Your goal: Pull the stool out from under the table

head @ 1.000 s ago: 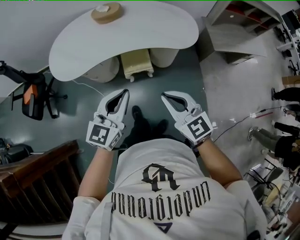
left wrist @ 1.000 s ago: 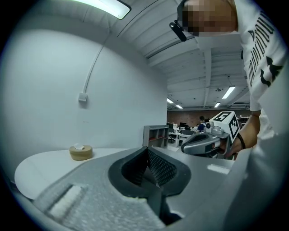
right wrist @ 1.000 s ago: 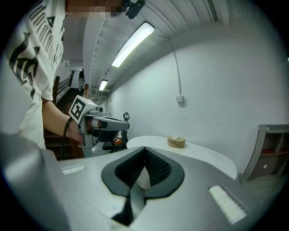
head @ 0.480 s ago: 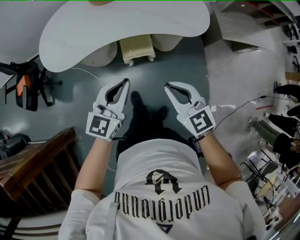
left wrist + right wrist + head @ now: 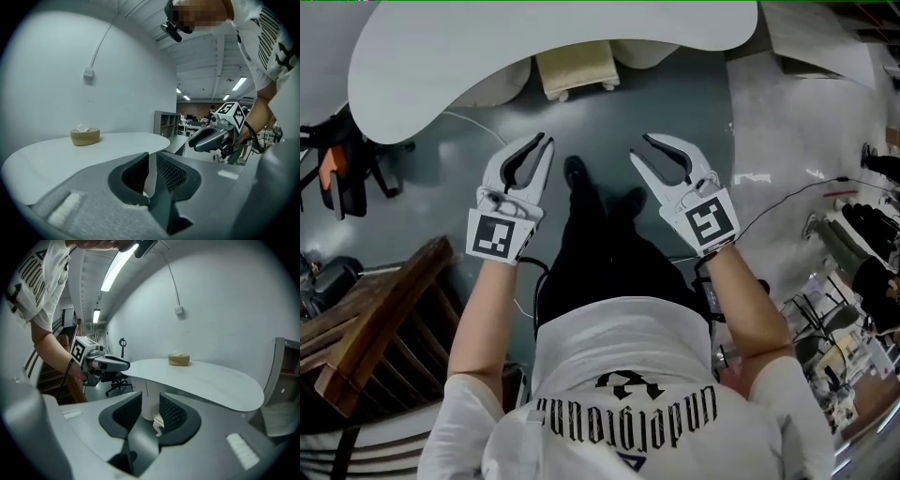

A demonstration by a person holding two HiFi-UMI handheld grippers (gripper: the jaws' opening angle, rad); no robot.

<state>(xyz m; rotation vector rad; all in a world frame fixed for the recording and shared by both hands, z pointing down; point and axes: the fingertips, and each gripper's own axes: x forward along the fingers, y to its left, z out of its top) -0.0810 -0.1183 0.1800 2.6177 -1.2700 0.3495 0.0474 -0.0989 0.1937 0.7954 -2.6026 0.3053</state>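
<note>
Stool (image 5: pixel 575 67) sits under the white table (image 5: pixel 487 56), ahead of both claws and roughly midway between their lines. It is well apart from the tips. Only its cream seat end and white feet show past the tabletop edge.

Left claw (image 5: pixel 546 141): released. The jaws have just been opening and now stand a narrow slit apart with nothing between them. Through the slit in the left gripper view only the pale table base shows, far off.

Right claw (image 5: pixel 637 144): released, also just been opening, with a clearly wider gap than the left. Nothing is gripped. In the right gripper view a bit of the stool's cream seat and a white leg show through the gap, beyond the tips.

Both claws point at the table, side by side and apart, with the person's black shoes (image 5: pixel 575 173) on the floor between them.

A round tan holder (image 5: pixel 85 136) sits on the tabletop, beyond and left of the left claw. A dark office chair (image 5: pixel 347 178) stands out to the left claw's outer side.
</note>
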